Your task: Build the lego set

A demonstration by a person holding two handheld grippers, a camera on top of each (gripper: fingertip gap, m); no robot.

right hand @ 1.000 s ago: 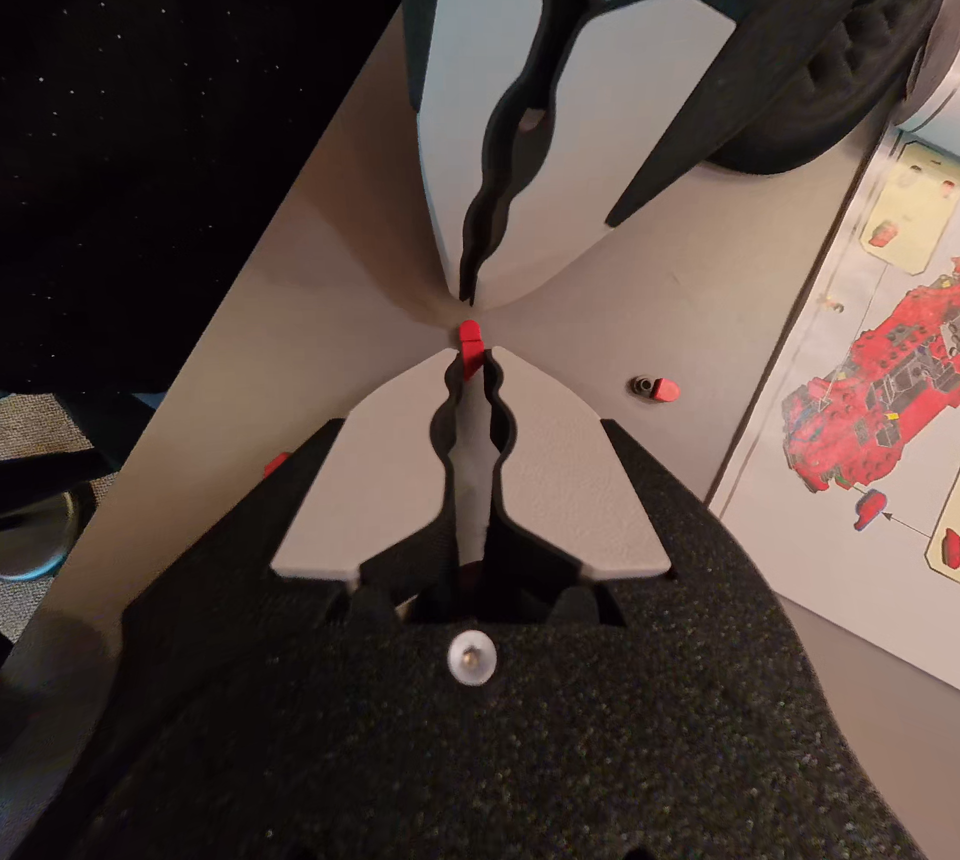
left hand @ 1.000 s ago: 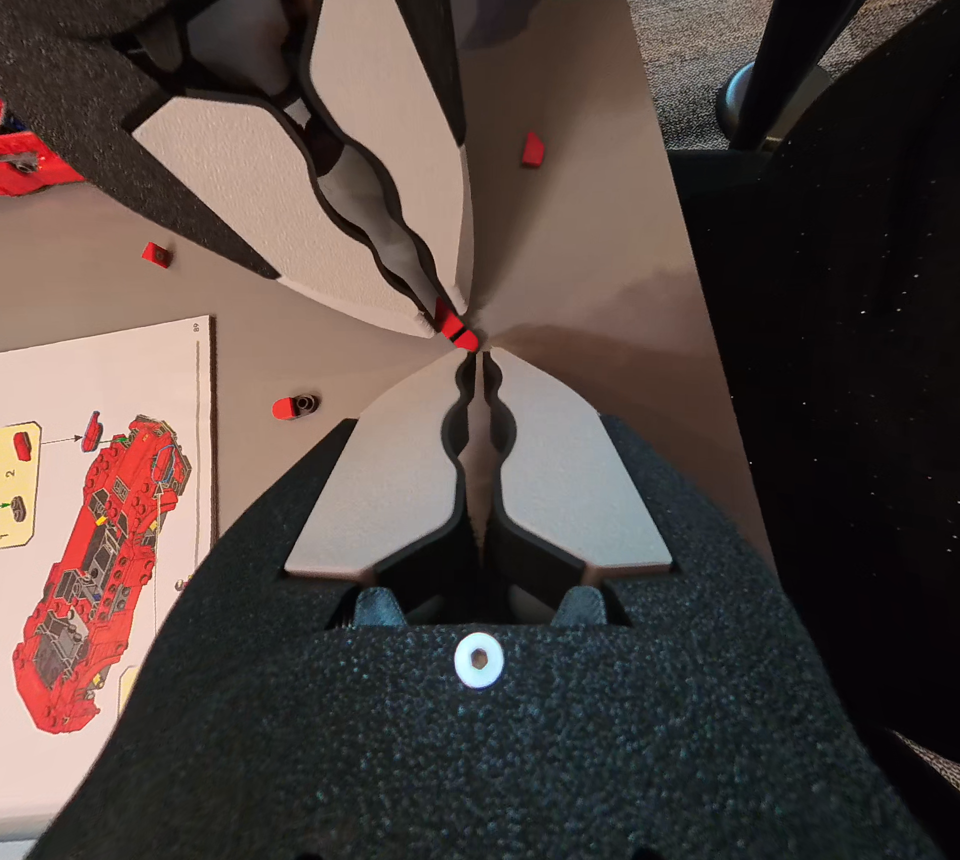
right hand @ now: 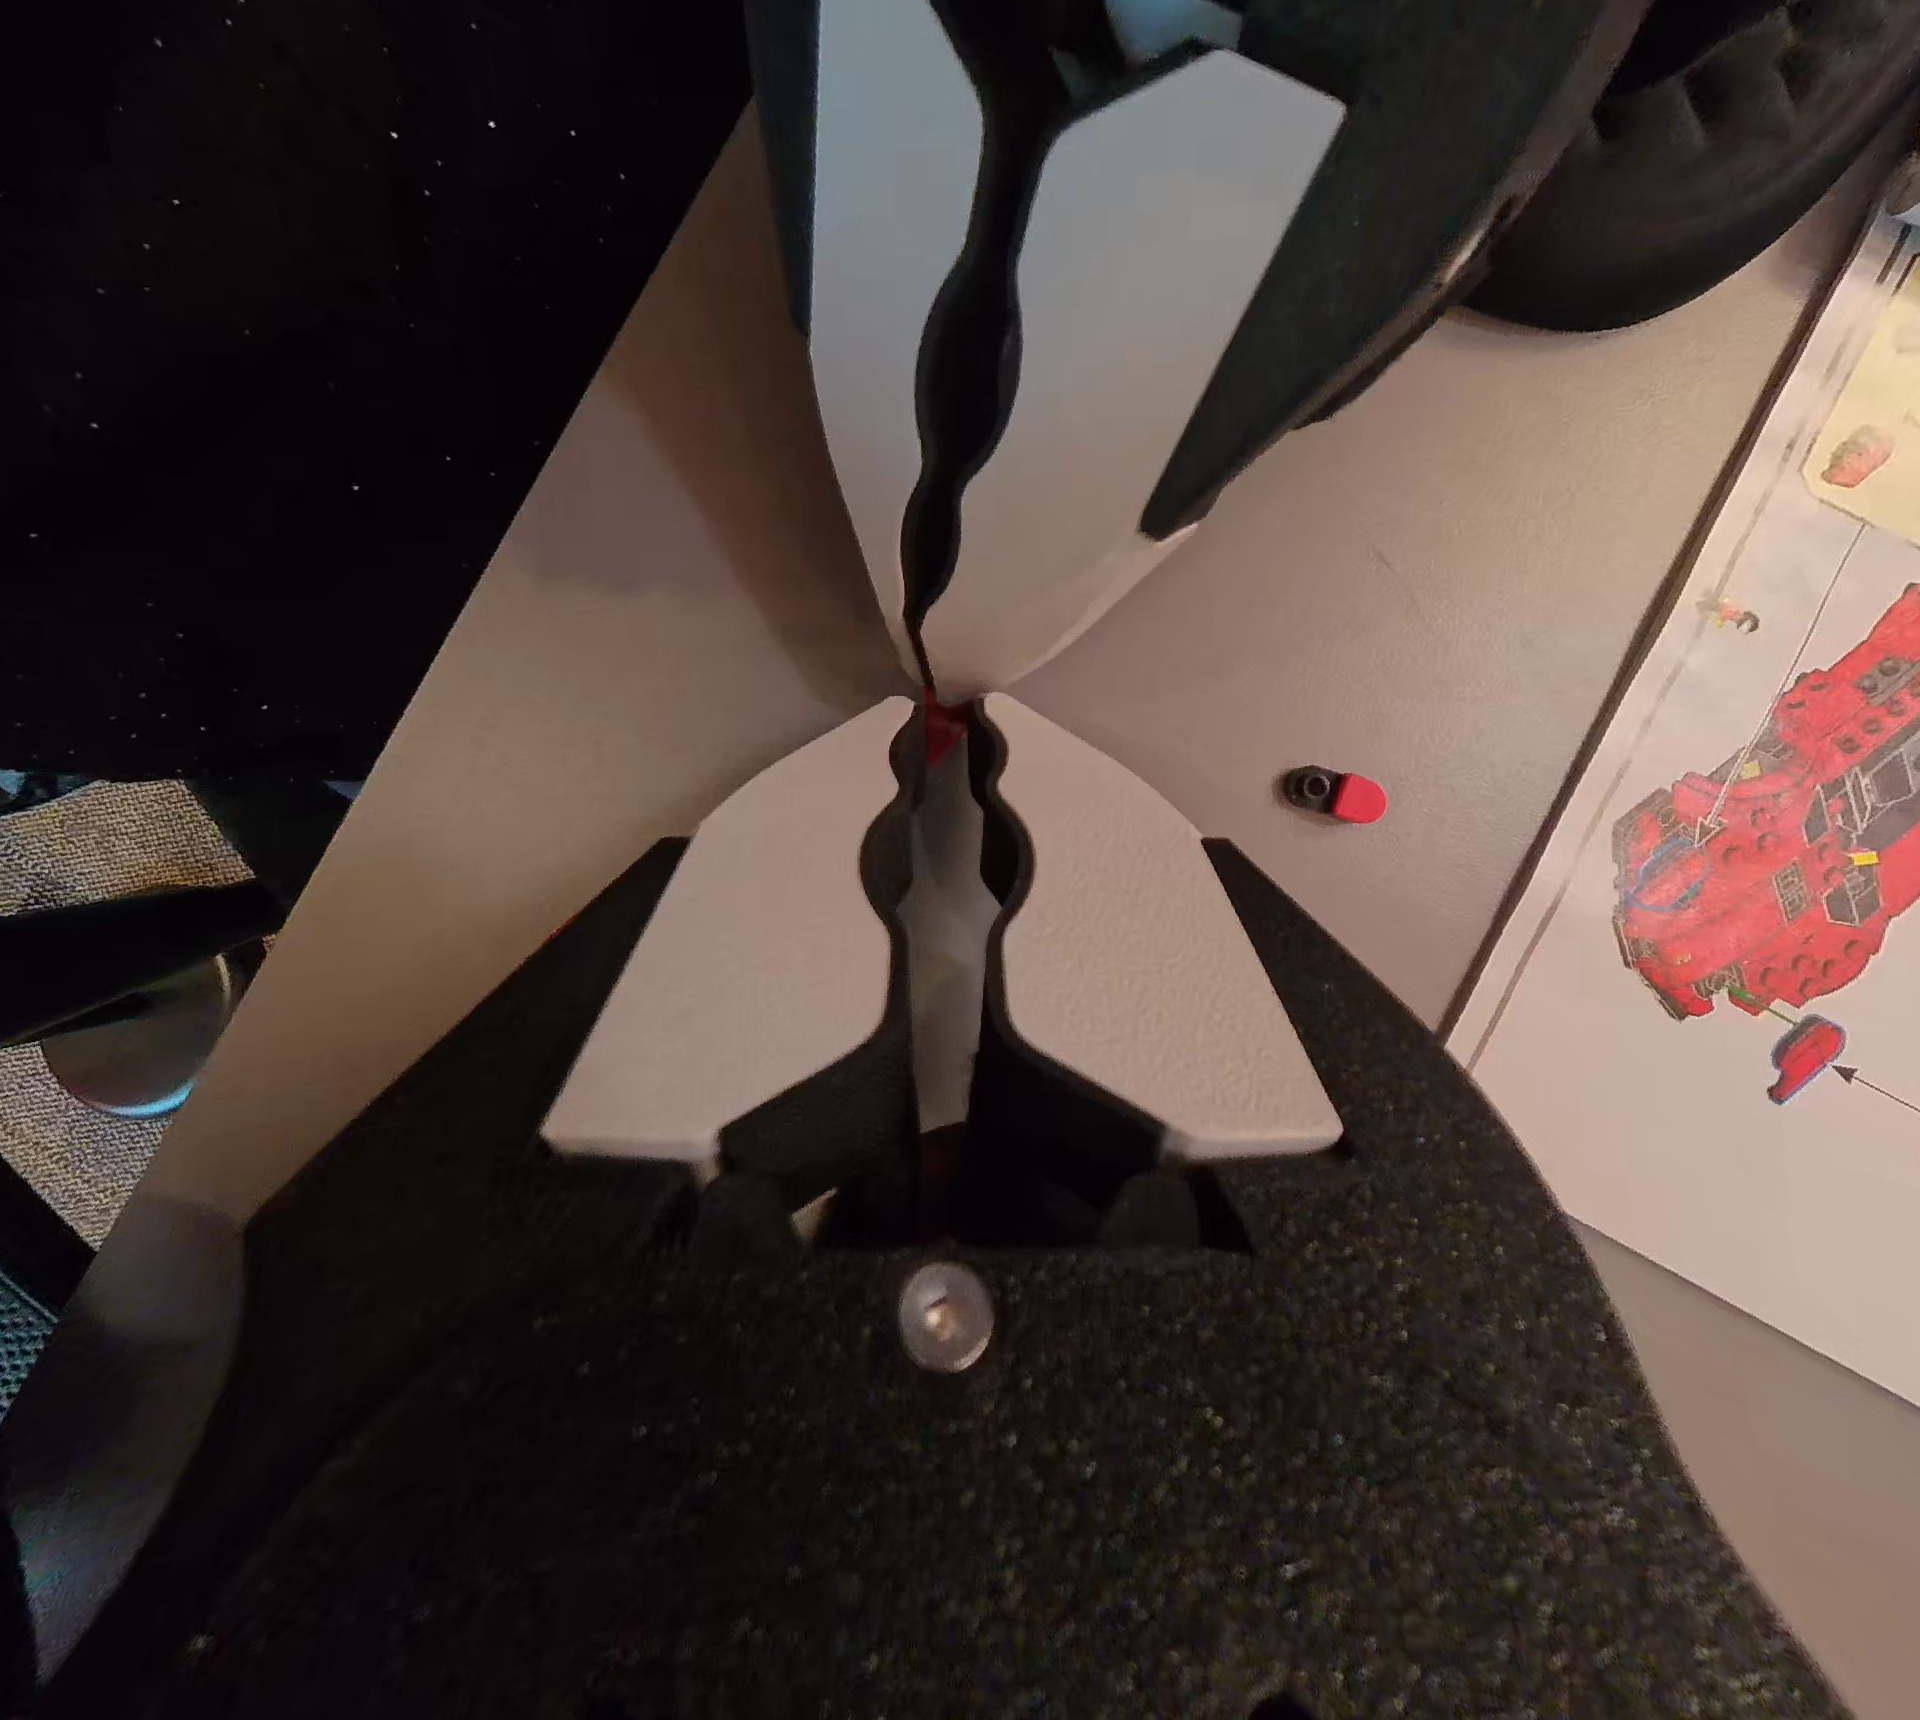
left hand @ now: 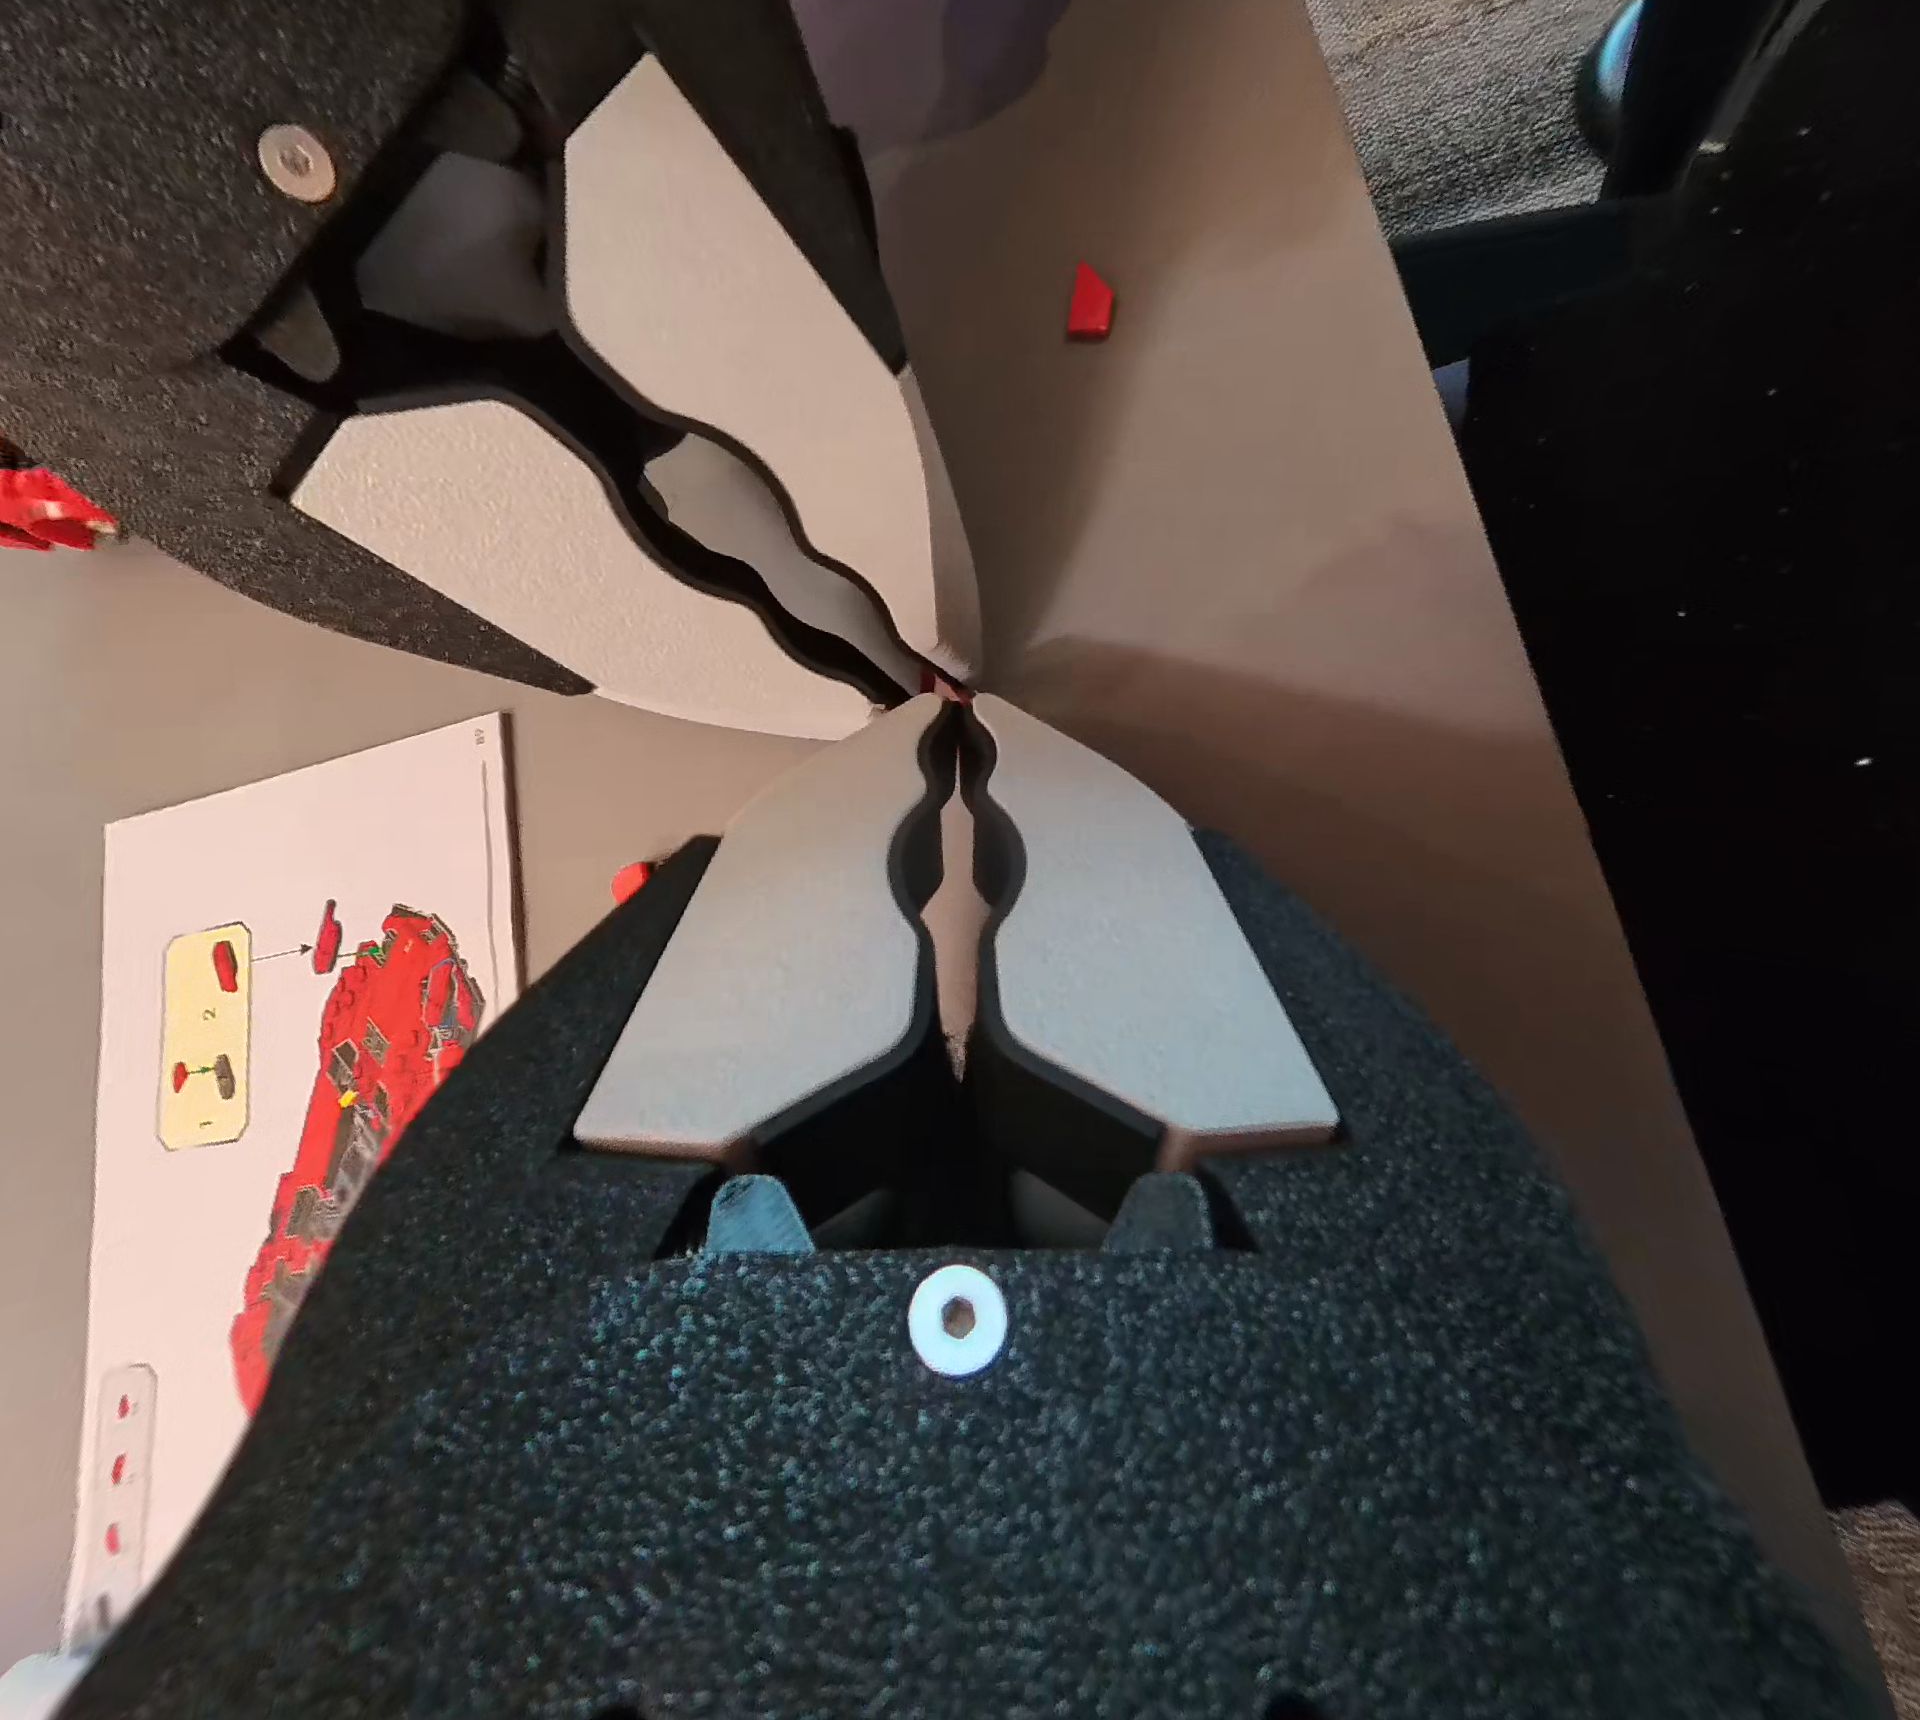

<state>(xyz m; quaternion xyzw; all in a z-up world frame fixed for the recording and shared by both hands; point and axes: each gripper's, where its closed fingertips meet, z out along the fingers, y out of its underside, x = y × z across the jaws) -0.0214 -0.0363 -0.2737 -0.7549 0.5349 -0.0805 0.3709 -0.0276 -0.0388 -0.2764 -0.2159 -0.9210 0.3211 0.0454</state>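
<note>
Table: a plain grey top is seen under both tools; its edge runs close to the work, with the floor and a black chair beyond. A piece that is dropped here can be lost over this edge.
Instruction sheet: it is laid flat to the side, with a red car drawn on it. It is not touched, so no risk is judged from it.
Left gripper: the jaws are brought nearly together, tip against tip with the other tool. Whether anything is pinched in them cannot be told; only a sliver of red is seen at the tips.
Right gripper: the jaws are closed on a small red piece, held at the very tips. Such a thin hold is judged weak: if the push is made off-axis, the piece can be twisted out or shot away.
Loose red slope piece: it is lying apart, near the table edge, and can be knocked off by a wide movement.
Red-and-black pin piece: it is resting beside the sheet, clear of both tools.
</note>
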